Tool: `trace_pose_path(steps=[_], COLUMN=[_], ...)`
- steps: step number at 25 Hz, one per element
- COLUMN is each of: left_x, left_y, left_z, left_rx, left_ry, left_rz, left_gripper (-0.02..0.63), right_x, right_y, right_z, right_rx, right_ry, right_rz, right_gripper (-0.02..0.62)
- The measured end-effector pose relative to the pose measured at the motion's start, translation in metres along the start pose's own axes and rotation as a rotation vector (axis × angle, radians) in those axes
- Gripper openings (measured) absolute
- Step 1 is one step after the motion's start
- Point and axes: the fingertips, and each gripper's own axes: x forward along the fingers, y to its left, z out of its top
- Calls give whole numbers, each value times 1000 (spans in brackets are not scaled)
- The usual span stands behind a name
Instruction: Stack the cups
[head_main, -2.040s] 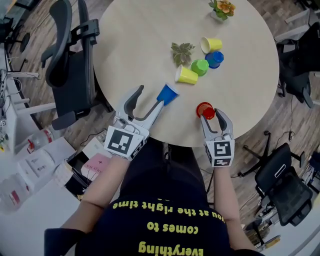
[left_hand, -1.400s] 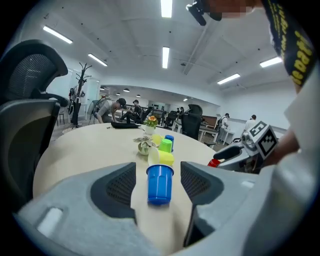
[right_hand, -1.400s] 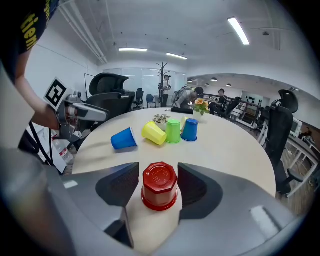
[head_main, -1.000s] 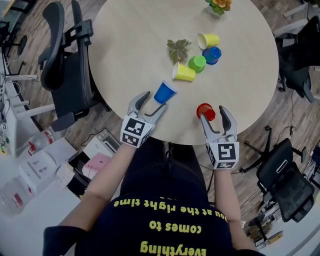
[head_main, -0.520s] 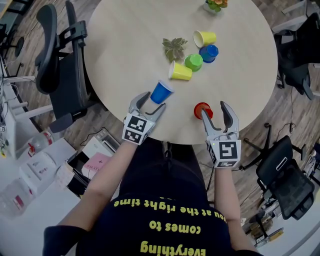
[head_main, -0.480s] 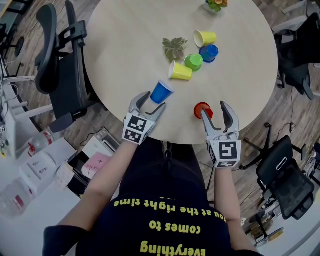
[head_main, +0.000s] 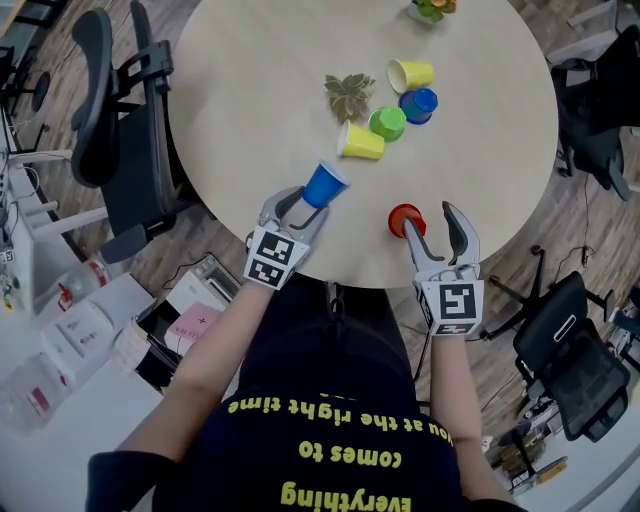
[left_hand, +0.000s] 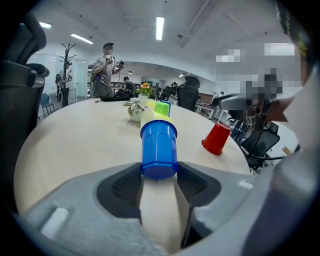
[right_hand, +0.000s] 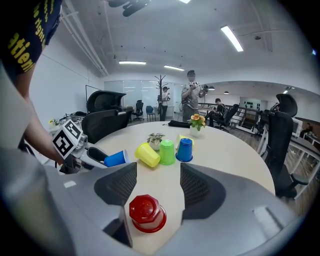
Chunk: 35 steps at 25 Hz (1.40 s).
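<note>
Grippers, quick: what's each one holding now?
Left gripper: jaws just closing, pressing on the blue cup.
Right gripper: open, red cup between jaws, ungripped.

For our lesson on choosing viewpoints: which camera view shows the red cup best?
The right gripper view: the red cup sits close up, upside down, between the open jaws. The left gripper view shows it smaller, side on; the head view shows it only small, from above.

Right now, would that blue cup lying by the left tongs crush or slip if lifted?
The lying blue cup looks like thin plastic, so probably light and dentable under hard squeezing. The left tongs have just been closing on its narrow base; the taper could let it slip forward. Lying sideways, it may roll in a curve if nudged.
</note>
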Motion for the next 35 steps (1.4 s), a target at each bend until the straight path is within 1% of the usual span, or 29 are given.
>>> trace_pose_path(steps=[10,17,23,29,32,35], left_x=[-26,-20,-12,-8,-6,-8], left_y=[-10,-30,-57,-75,-81,-87], left_z=[36,35,30,29,32,41], left_rx=[41,107,188,246,275,291], left_ry=[-74,-20,28,68,74,62], left_rz=[-11,-76,-167,-224,-244,-255], left_gripper=[229,229,229,229,229,229], right_x=[2,-3,-10,-12,-14,-16], right_y=[4,4,2,2,1,-1], right_z=[3,1,-5,-13,-16,-17], right_rx=[-2,0,12,25,31,35], right_ry=[-18,-21,-19,-4,-4,-5], right_rz=[13,7,-2,0,-3,-6], right_gripper=[279,279,279,279,279,279])
